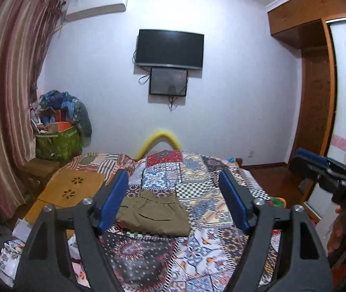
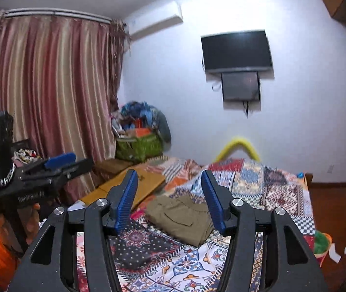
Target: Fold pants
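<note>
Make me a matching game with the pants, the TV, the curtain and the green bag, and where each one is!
Things:
1. pants
2. TV
3. curtain
4. green bag

Places:
A. mounted on the white wall
B. folded on the patterned bedspread
C. hanging at the left side of the room
D. in the corner, stuffed full

Pairs: 1-B, 2-A, 3-C, 4-D
</note>
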Tool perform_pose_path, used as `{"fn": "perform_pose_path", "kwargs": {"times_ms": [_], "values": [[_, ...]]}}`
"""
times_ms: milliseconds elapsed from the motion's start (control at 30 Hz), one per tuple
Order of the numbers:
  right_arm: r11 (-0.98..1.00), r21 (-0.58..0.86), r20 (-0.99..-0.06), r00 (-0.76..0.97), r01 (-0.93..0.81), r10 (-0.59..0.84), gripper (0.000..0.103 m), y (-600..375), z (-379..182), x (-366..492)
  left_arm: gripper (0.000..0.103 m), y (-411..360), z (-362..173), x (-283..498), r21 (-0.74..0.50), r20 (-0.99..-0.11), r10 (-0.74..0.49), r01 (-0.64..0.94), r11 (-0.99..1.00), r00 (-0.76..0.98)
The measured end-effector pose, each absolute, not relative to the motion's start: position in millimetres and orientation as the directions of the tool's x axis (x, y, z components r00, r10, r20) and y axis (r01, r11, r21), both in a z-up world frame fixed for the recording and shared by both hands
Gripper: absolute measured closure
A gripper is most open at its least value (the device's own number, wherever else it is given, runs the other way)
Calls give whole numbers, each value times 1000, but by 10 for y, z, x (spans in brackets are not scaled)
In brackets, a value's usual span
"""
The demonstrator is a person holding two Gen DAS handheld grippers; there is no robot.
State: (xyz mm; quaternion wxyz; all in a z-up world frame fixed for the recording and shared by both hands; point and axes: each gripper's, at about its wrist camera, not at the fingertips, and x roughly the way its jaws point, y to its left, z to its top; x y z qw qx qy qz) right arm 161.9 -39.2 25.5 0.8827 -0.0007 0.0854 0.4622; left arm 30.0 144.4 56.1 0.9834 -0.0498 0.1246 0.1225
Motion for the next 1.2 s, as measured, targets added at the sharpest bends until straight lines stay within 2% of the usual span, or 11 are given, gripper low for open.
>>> {"fn": "perform_pose_path", "kwargs": {"times_ms": [67, 133, 200, 300, 467, 1200], "values": [[564, 95, -124, 552, -820, 824, 42, -480, 261, 1522, 23, 1314, 563, 130, -53, -237, 240, -260, 964, 941], [562, 101, -116, 551, -821, 826, 35, -510, 238, 1499, 14, 1218, 580, -15, -53, -219, 246, -263, 963, 944], [569, 99, -106, 559, -817, 822, 24, -539, 212, 1453, 8, 1140, 596, -130, -57, -195, 256, -271, 961, 947], [585, 95, -96, 578, -805, 810, 16, -577, 196, 1392, 1, 1037, 596, -252, -48, -172, 265, -277, 960, 949], [601, 95, -86, 595, -794, 799, 1, -637, 193, 1289, 0, 972, 567, -341, -51, -172, 260, -272, 961, 950], [618, 71, -82, 613, -783, 786, 0, -667, 111, 1181, 0, 806, 513, -439, -40, -156, 263, -272, 961, 952]]}}
